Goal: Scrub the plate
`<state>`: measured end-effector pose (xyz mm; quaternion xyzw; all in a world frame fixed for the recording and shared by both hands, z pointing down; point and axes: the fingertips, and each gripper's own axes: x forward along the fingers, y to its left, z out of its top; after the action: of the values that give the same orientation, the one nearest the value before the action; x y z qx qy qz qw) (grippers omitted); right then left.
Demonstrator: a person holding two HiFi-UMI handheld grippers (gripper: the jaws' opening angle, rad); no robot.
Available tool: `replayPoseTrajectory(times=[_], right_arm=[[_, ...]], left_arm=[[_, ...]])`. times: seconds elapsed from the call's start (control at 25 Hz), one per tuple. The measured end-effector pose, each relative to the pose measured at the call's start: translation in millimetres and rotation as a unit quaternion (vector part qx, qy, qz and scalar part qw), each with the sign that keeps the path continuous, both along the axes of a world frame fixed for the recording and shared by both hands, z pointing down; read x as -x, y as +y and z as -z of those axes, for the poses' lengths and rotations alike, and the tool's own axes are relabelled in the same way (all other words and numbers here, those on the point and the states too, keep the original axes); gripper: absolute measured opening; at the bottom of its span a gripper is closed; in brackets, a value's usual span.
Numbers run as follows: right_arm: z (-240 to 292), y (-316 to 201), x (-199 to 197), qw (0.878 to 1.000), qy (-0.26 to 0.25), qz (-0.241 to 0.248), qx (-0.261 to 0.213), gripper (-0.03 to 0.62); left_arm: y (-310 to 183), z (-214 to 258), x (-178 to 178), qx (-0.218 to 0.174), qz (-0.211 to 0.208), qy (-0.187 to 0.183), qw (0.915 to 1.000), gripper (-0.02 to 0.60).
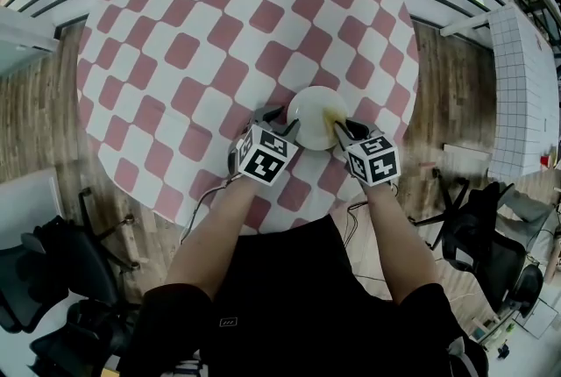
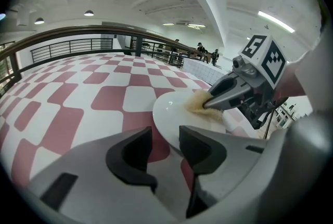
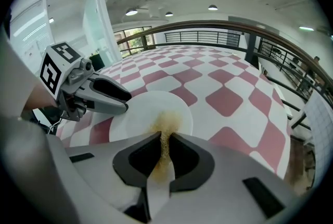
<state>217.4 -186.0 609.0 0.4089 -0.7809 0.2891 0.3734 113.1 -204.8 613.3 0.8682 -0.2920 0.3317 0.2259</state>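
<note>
Leftmost in the head view, the left gripper (image 1: 275, 119) reaches from the person's forearm to the near left rim of the white plate (image 1: 313, 106), which lies on the checked tablecloth (image 1: 175, 51) near the table's front edge. Only the left gripper view shows its jaws properly: they stand a little apart, and the plate's rim runs into the gap and behind the right-hand pad. Cloth shows through the rest of the gap, so nothing is clamped. Whether a pad presses on the rim cannot be told.

On the plate's right half sits a tan scrubber (image 1: 332, 117). From above it is a small yellowish smear. The left gripper view shows it as a frayed, fibrous wad (image 2: 196, 103) at the tip of the right gripper (image 2: 214, 101), resting on the plate's surface.

Further right, the right gripper view looks down its own jaws, which are closed tight on the scrubber (image 3: 166, 125), the fibres squeezed in the slit between the dark pads and spreading forward onto the plate. That view also shows the left gripper's dark finger (image 3: 112, 94) lying over the plate's far left rim, something the head view leaves unclear.
</note>
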Motion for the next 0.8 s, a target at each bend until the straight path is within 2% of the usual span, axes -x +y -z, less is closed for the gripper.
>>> replayPoseTrajectory(times=[0.24, 0.48, 0.56, 0.68, 0.8], right_arm=[[1.8, -5.2, -8.9, 1.000, 0.008, -0.010, -0.011, 0.052], [10.8, -28.9, -53.2, 0.995, 0.051, -0.074, -0.035, 0.052], [20.3, -39.9, -55.1, 0.994, 0.044, -0.088, -0.050, 0.052], [36.3, -49.3, -18.3, 0.996, 0.005, -0.056, -0.068, 0.054], [30.0, -45.1, 36.5, 0.999, -0.020, 0.006, -0.047, 0.054]], left_arm=[[0.9, -0.3, -0.8, 0.000, -0.001, 0.000, 1.0000, 0.166], [0.5, 0.2, -0.4, 0.000, -0.001, 0.000, 1.0000, 0.166], [1.0, 0.3, -0.5, 0.000, 0.000, 0.000, 1.0000, 0.166], [1.1, 0.4, -0.8, 0.000, -0.001, 0.000, 1.0000, 0.166], [0.2, 0.0, 0.5, 0.000, -0.001, -0.001, 1.0000, 0.166]])
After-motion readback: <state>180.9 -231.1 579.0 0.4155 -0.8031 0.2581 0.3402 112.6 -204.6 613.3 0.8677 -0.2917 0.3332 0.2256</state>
